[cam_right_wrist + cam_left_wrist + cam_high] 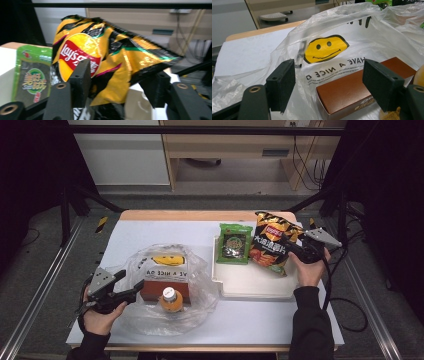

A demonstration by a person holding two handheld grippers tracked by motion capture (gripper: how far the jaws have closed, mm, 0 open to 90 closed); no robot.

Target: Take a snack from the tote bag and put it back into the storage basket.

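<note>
Jaws of left gripper (pixel 131 285) wide, holding nothing, at near-left rim of plastic bag (pixel 200 270); brown box (pixel 157 289) and orange bottle (pixel 170 300) inside, just right. Right gripper (pixel 292 246) jaws parted around chip bag (pixel 271 242), pads seemingly off it. Chip bag on tray (pixel 250 285), long axis near-far, left of right hand. Green packet (pixel 235 243) beside. Blur hides exact pad contact.

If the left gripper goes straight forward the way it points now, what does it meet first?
Probably the clear plastic bag lying between the open left gripper and the brown box inside it; depth is uncertain.
</note>
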